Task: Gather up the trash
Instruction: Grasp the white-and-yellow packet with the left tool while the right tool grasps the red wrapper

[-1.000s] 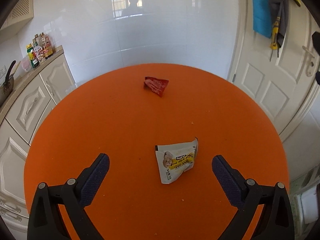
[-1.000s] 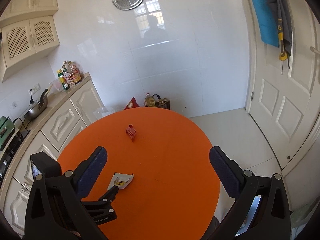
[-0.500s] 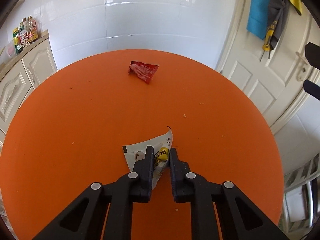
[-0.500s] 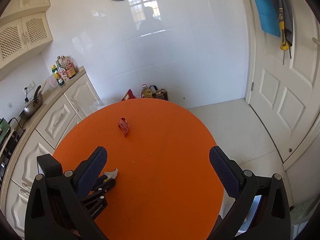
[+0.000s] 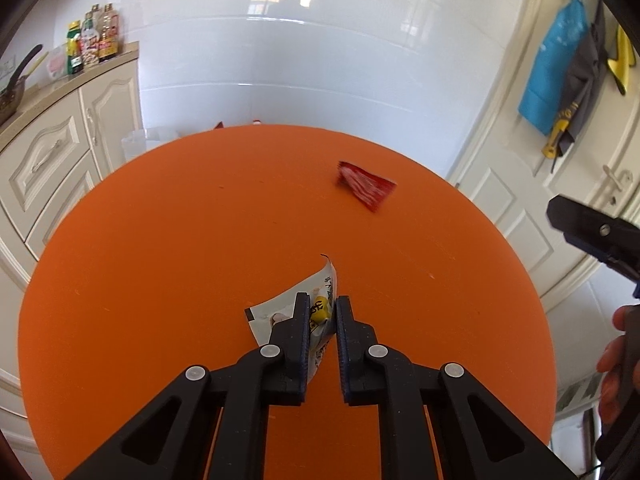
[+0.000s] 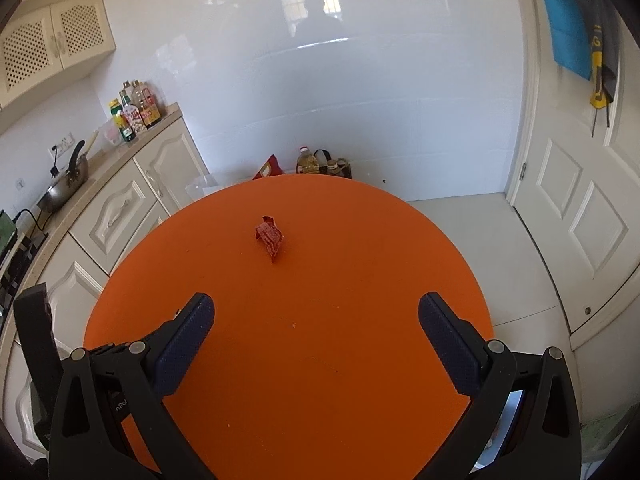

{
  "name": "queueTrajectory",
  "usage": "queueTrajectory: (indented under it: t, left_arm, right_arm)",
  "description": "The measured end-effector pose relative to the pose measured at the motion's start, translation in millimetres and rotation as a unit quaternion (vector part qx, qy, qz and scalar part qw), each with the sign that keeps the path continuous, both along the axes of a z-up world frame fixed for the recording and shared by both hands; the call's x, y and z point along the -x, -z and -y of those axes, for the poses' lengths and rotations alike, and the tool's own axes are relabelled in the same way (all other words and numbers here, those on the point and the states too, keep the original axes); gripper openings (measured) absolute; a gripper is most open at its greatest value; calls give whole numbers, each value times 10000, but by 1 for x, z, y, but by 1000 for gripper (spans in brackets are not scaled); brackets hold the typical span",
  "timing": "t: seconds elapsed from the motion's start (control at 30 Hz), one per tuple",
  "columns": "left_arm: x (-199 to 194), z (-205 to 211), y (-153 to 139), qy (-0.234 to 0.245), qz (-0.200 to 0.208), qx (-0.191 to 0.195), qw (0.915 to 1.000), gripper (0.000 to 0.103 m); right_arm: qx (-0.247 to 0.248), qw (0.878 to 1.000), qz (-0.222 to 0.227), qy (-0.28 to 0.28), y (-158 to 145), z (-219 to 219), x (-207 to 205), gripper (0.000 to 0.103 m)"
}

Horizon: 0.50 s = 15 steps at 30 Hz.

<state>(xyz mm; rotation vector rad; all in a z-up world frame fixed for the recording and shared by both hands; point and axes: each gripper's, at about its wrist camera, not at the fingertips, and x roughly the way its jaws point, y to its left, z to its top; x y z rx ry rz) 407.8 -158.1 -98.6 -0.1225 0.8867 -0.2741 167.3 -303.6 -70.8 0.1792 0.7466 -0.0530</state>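
Note:
My left gripper (image 5: pixel 322 307) is shut on a white and yellow snack wrapper (image 5: pixel 316 296), held just above the round orange table (image 5: pixel 160 280). A crumpled red wrapper (image 5: pixel 366 186) lies farther back on the table, to the right; it also shows in the right wrist view (image 6: pixel 271 238), near the table's middle. My right gripper (image 6: pixel 316 316) is open and empty, above the near part of the table, with the red wrapper ahead between its fingers. The right gripper also shows at the right edge of the left wrist view (image 5: pixel 592 236).
Cream kitchen cabinets (image 6: pixel 116 216) with bottles (image 6: pixel 134 114) and a pan (image 6: pixel 60 190) stand to the left. Bags and an oil bottle (image 6: pixel 308 162) sit on the floor behind the table. A white door (image 6: pixel 580 200) is on the right.
My left gripper closed on the white and yellow wrapper and has lifted and turned left with it. My right gripper moved forward over the table, toward the red wrapper.

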Motion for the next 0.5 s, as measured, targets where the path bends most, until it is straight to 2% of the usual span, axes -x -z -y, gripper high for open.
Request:
queueTrajectory:
  t: [0.03,0.4,0.43,0.5]
  left_arm:
    - [5,-3,2,-39,20,15,10000,8]
    - [-96,-7,2,-467,225,161,9985,8]
    - [-96,-4,6,-482,237,168,9984,8]
    - [-114,-2,6,-514,264,180,9982,8]
  right_arm:
    - [23,10000,-29,-38,2,-4,-5,103]
    - [181,9979,-416,-468,47,-40,-99,103]
    - [189,9976,-464,-478,51,-41,-107,100]
    - [243,9965,-622,-495,62,-42,-125,89]
